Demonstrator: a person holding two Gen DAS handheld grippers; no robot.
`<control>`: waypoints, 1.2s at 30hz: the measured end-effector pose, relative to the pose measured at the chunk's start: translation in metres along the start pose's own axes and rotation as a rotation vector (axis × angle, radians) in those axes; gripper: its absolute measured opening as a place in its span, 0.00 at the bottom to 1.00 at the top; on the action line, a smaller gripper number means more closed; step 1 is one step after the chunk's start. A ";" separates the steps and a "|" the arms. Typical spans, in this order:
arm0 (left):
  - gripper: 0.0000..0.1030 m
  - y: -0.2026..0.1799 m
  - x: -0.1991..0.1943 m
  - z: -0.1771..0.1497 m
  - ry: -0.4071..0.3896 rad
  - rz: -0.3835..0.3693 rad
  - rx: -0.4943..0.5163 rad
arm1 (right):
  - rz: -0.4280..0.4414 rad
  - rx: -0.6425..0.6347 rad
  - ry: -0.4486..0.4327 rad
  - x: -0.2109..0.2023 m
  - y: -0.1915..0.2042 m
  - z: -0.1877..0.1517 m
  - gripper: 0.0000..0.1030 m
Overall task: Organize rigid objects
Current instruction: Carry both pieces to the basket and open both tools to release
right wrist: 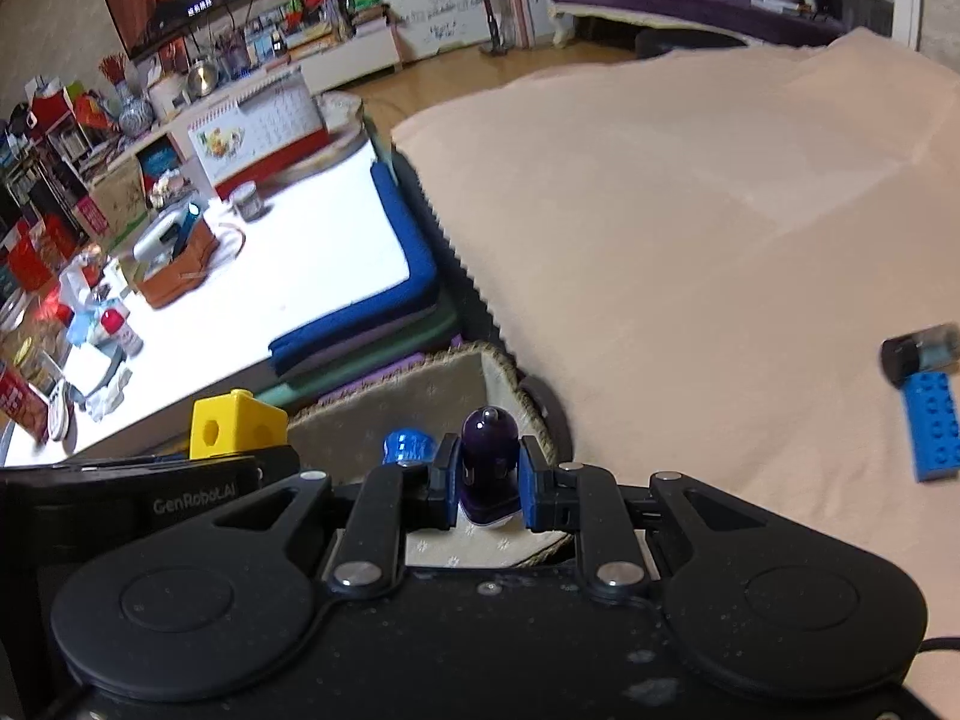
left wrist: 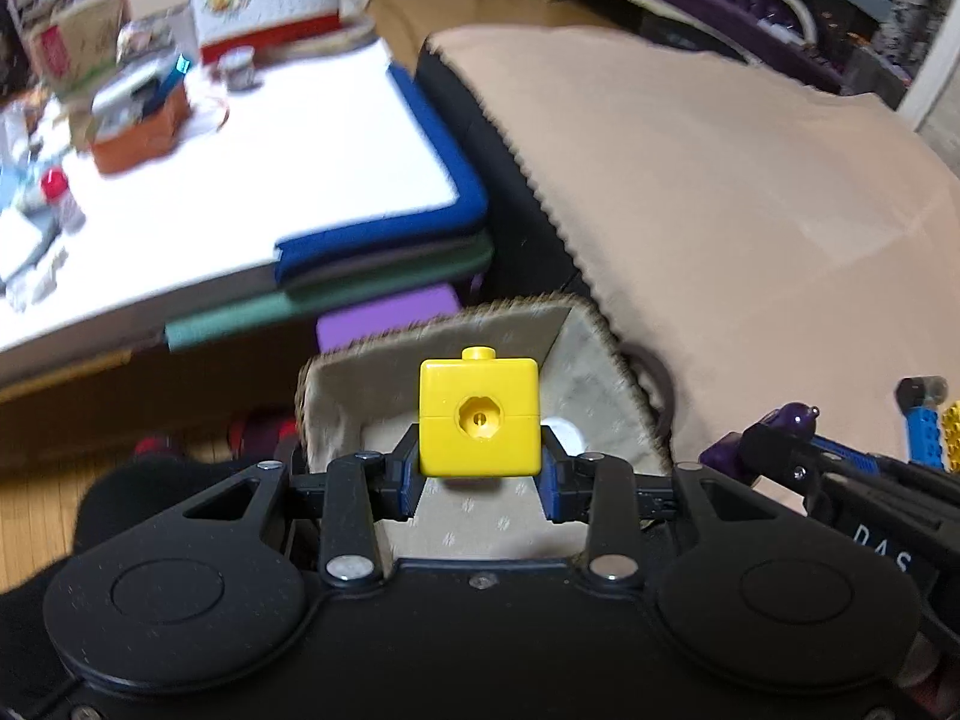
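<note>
My left gripper (left wrist: pixel 480 480) is shut on a yellow cube block (left wrist: pixel 479 415) and holds it above the open mouth of a woven basket with a beige lining (left wrist: pixel 384 384). The cube also shows in the right wrist view (right wrist: pixel 235 423). My right gripper (right wrist: pixel 485 495) is shut on a dark purple rounded toy piece (right wrist: pixel 489 461), also over the basket (right wrist: pixel 384 414). A blue rounded piece (right wrist: pixel 408 445) lies inside the basket. A blue brick with a black wheel (right wrist: pixel 929 420) lies on the beige blanket to the right.
A beige blanket (right wrist: pixel 690 210) covers the surface to the right. A white low table (right wrist: pixel 288 252) with a tissue box, jars and clutter stands to the left. Stacked blue, green and purple cushions (left wrist: pixel 384 264) sit behind the basket. A gold piece (left wrist: pixel 951 432) lies at the right edge.
</note>
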State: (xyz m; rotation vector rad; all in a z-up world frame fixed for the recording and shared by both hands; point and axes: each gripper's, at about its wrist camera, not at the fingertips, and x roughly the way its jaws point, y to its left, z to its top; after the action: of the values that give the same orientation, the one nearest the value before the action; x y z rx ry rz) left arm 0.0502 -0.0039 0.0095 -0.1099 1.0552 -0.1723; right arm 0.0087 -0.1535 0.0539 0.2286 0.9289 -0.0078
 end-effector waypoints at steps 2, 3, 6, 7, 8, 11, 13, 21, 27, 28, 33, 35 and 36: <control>0.36 0.006 0.006 0.000 0.030 0.005 -0.025 | 0.001 0.005 0.025 0.008 0.002 -0.001 0.18; 0.36 0.008 0.007 0.000 0.043 -0.004 -0.038 | 0.001 0.008 0.037 0.013 0.002 -0.002 0.18; 0.36 0.011 0.012 0.001 0.070 -0.013 -0.052 | -0.006 0.014 0.070 0.024 0.004 -0.007 0.18; 0.36 0.011 0.013 0.001 0.078 -0.008 -0.052 | -0.008 0.016 0.079 0.027 0.005 -0.007 0.18; 0.36 0.011 0.015 0.002 0.084 -0.004 -0.053 | -0.010 0.018 0.087 0.031 0.006 -0.008 0.18; 0.36 0.011 0.019 0.002 0.102 0.005 -0.056 | -0.017 0.023 0.101 0.039 0.008 -0.007 0.18; 0.36 0.012 0.022 0.003 0.114 0.018 -0.061 | -0.021 0.024 0.104 0.040 0.009 -0.006 0.19; 0.48 0.013 0.020 0.003 0.107 0.037 -0.060 | -0.049 0.016 0.075 0.041 0.016 -0.004 0.25; 0.53 0.017 0.018 0.002 0.105 0.039 -0.077 | -0.065 -0.004 0.063 0.034 0.018 -0.008 0.35; 0.54 0.017 0.018 0.002 0.103 0.044 -0.077 | -0.074 -0.007 0.060 0.033 0.018 -0.010 0.38; 0.62 0.017 0.015 0.000 0.095 0.070 -0.075 | -0.090 -0.007 0.059 0.026 0.016 -0.015 0.44; 0.63 0.017 0.014 -0.001 0.090 0.076 -0.072 | -0.102 -0.015 0.051 0.022 0.017 -0.017 0.49; 0.63 0.017 0.013 -0.001 0.089 0.081 -0.072 | -0.105 -0.018 0.046 0.019 0.017 -0.018 0.50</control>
State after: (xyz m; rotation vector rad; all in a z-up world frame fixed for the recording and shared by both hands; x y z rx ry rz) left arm 0.0570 0.0102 -0.0057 -0.1248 1.1527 -0.0665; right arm 0.0077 -0.1316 0.0314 0.1640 0.9852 -0.0912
